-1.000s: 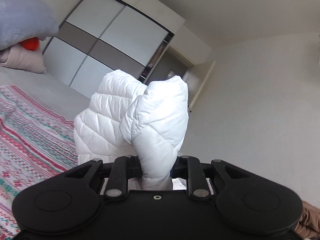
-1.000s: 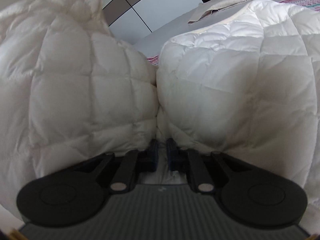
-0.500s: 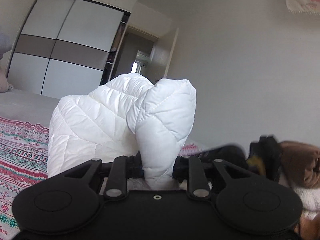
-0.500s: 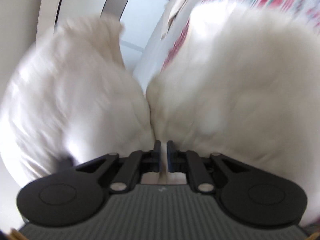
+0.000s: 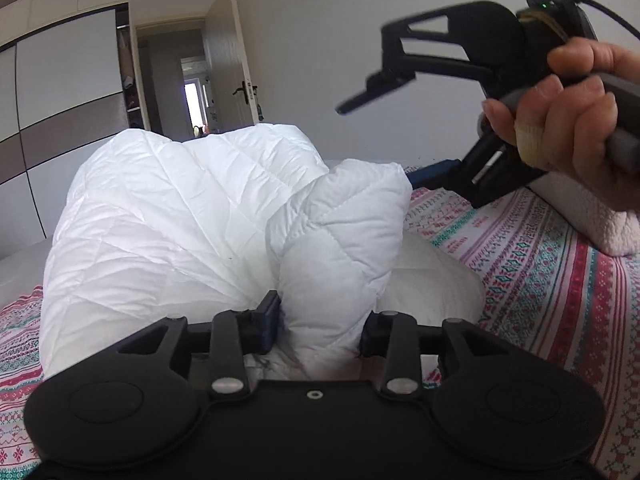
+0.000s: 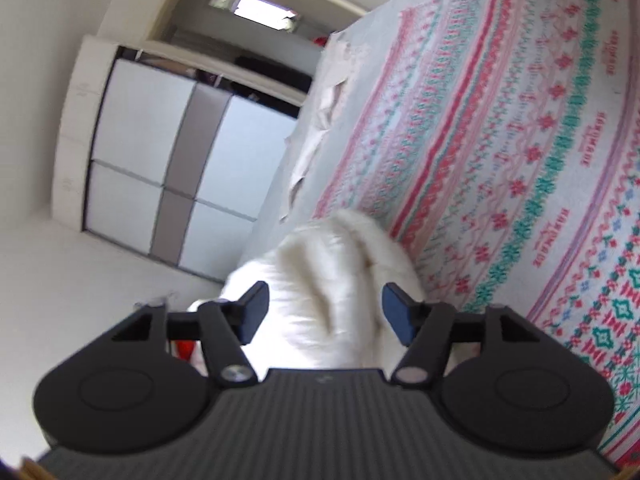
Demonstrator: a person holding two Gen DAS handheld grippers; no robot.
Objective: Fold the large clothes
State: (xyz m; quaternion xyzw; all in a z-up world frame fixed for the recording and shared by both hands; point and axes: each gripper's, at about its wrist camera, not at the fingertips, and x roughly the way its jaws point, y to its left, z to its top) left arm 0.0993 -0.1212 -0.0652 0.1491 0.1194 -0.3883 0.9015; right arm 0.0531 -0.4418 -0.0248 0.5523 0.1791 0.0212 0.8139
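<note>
A white quilted puffer jacket [image 5: 180, 208] is bunched up on the patterned bedspread [image 5: 540, 272]. A thick fold of it fills the gap of my left gripper [image 5: 318, 322], whose jaws are opening while both pads still touch the fabric. My right gripper [image 5: 376, 144] hangs above and to the right of the jacket in a person's hand [image 5: 560, 120], its jaws opening wide with nothing between them. In the right wrist view the jacket [image 6: 320, 264] lies blurred beyond the spread fingers of that right gripper [image 6: 324, 316], clear of both pads.
The pink, green and white bedspread [image 6: 500, 140] stretches right and ahead. A beige cloth [image 6: 332, 92] lies on its far grey part. A sliding-door wardrobe [image 5: 60, 80] stands at the left, an open door [image 5: 236, 60] behind. A fleecy sleeve [image 5: 600, 224] rests at the right.
The right gripper has let go of the jacket, spread its jaws and swung away and upward. The left gripper moved sideways and lower with its fold, rolled level, and its jaws widened.
</note>
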